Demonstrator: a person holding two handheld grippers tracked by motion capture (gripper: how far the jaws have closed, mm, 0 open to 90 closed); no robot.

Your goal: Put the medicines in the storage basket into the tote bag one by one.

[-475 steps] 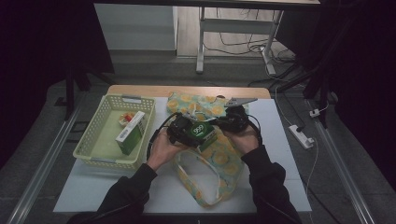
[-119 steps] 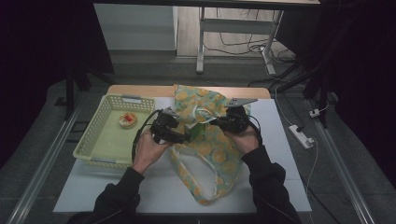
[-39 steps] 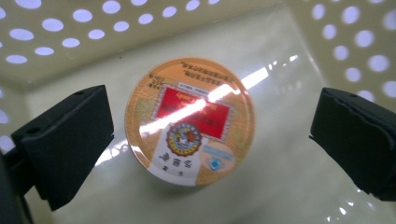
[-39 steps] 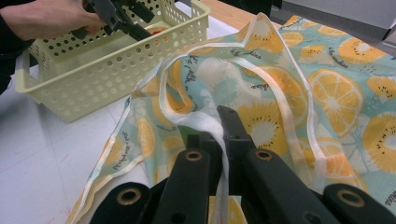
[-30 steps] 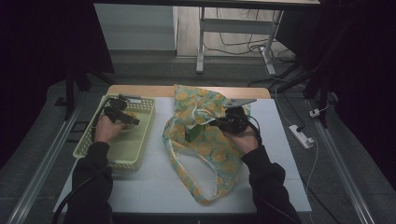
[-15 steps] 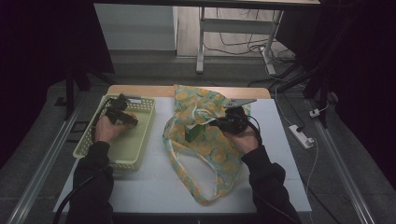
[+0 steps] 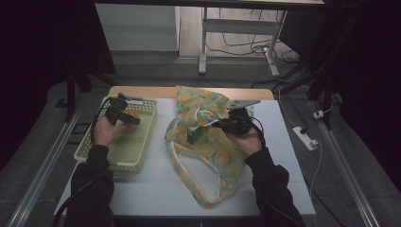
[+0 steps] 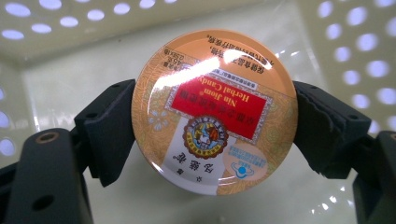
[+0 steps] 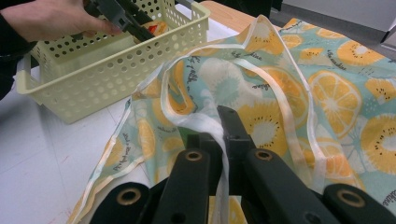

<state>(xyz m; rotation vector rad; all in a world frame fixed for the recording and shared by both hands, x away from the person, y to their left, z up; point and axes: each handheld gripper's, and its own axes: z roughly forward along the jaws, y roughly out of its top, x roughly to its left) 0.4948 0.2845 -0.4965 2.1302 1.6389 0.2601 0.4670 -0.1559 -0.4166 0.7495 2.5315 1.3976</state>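
A round orange candy tin (image 8: 215, 112) with a red label sits between the pads of my left gripper (image 8: 217, 126), whose jaws have just been closing and now press on its rim. This happens low inside the pale yellow basket (image 7: 142, 156), where the left gripper (image 7: 128, 118) and the tin (image 7: 135, 114) lie near the far end. My right gripper (image 9: 210, 123) is shut on the white handle strap (image 9: 219, 186) of the fruit-print bag (image 9: 336, 93). In the high view the right gripper (image 7: 222, 124) holds the bag (image 7: 208, 156) open, and a green box (image 7: 194, 135) stands inside.
The basket (image 9: 93, 79) stands at the table's left, and the bag lies spread across the middle. White tabletop (image 7: 156, 189) shows in front of both. A power strip (image 7: 305, 137) lies on the floor to the right.
Since four seconds ago my left gripper has gone from the bag to the basket and taken hold of the tin. Over the last second neither hand has visibly shifted.
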